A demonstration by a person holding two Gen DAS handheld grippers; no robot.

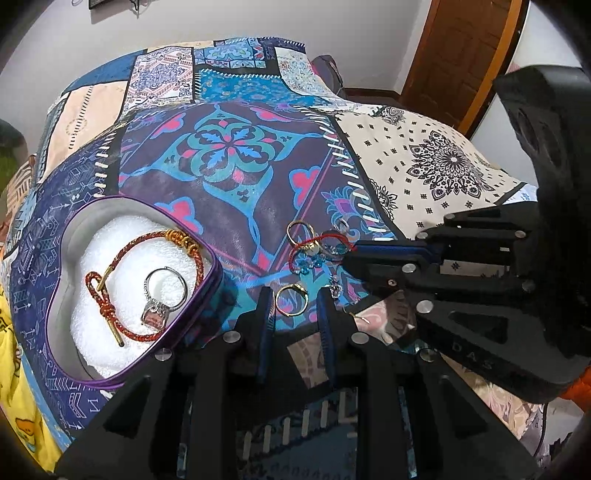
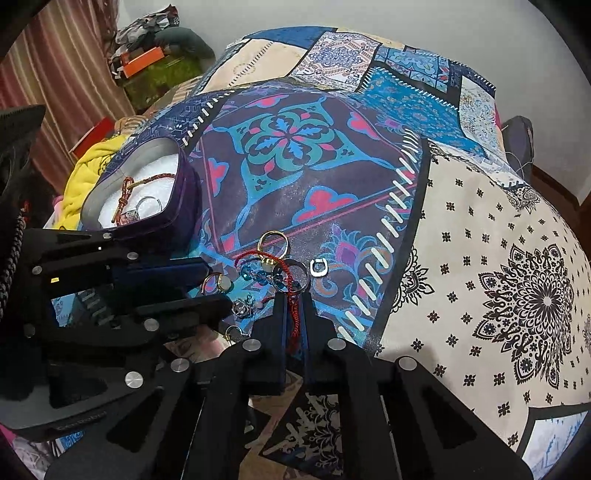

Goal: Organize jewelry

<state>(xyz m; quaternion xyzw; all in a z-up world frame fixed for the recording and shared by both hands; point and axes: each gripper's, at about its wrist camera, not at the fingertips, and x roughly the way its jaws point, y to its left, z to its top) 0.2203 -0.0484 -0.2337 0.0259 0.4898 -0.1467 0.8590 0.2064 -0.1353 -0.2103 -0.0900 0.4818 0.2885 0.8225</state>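
Already your right gripper is pinched on the red cord in the pile beside the tin, left gripper open around a gold ring: light, limp, snag-prone, so lift slowly.

patchwork bedspread | wooden door | yellow cloth | orange box

This is a bedroom in a home. A bed fills both views, spread with a patchwork bedcover in blue, purple and cream prints. At the upper right of the left wrist view stands a brown wooden door against a white wall. At the upper left of the right wrist view hangs a striped curtain, with piled clothes beside it.
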